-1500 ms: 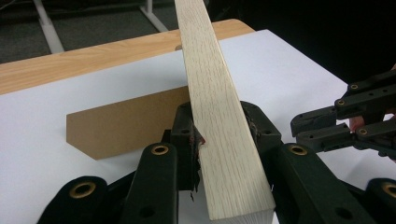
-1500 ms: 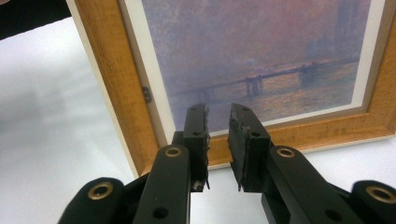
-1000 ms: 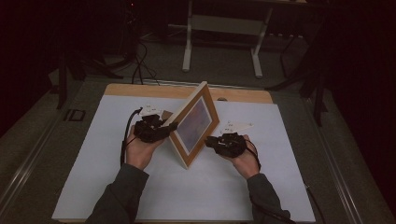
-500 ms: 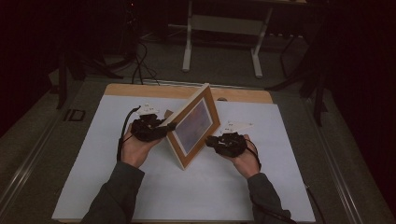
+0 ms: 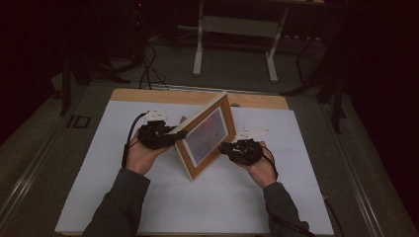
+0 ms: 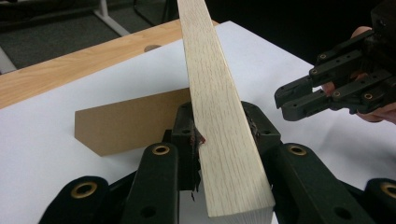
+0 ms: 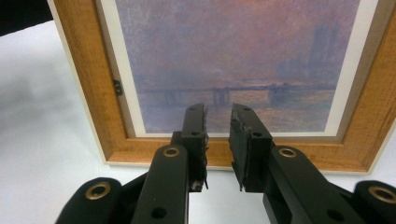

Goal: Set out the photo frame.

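Light wooden picture frame (image 5: 205, 136) with purple-orange bridge print stands on edge mid-table on white table cover (image 5: 99, 197), leaning back, long axis running near-left to far-right, print facing right gripper (image 5: 228, 148). Left gripper (image 6: 219, 135) clamps frame's side edge. Right gripper's jaws parted, empty, just before print. Brown cardboard stand (image 6: 126, 121) behind.

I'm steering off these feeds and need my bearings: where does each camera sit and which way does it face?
High view: above the near edge, facing forward and down; forearms, both claws, picture frame.
Left gripper view: on the left claw, looking along the frame's edge; the right claw beyond.
Right gripper view: on the right claw, facing the frame's front.
All three views share the frame.
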